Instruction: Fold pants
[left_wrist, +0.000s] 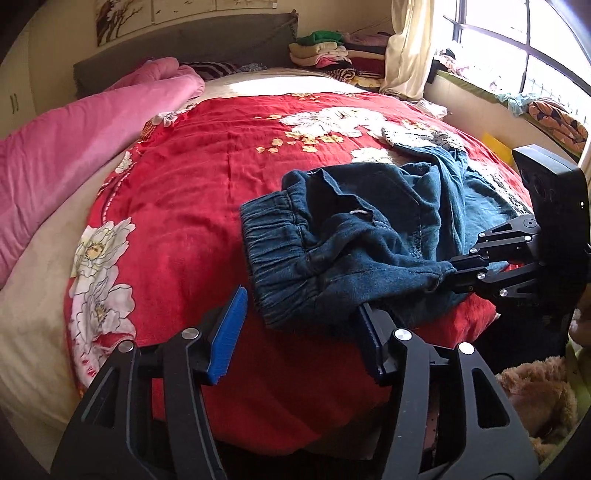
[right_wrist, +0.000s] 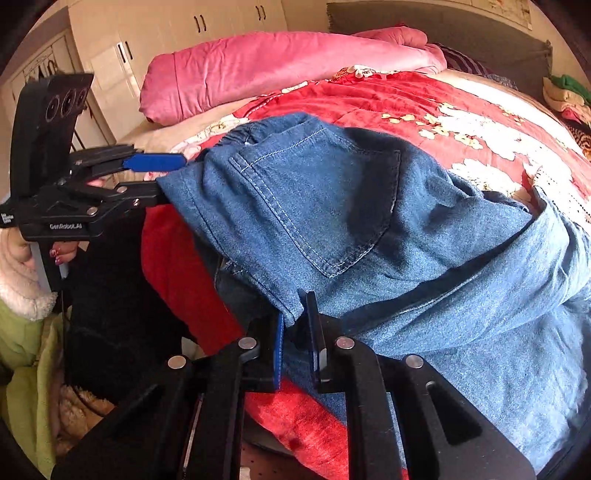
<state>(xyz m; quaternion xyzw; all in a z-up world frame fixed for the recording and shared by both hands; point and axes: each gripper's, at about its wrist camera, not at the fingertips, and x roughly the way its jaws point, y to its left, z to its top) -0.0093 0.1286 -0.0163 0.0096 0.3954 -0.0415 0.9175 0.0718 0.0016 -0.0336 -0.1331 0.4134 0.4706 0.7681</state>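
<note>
Pants of soft blue denim, crumpled on the red floral blanket near its front edge, elastic waistband gathered into ridges, legs trailing back over the blanket toward the window side. Back pocket with pale double stitching, curved at its lower corner, facing up in the right wrist view. Left gripper, black with 2 ribbed blue pads, standing about halfway open at the blanket's front edge, nothing pinched; one pad clear of the cloth, the other just under the waistband's edge. Right gripper clamped narrowly on a waistband corner, denim fold squeezed between the pads. Plush pink quilt rolled long beside the blanket, well apart from the pants.
</note>
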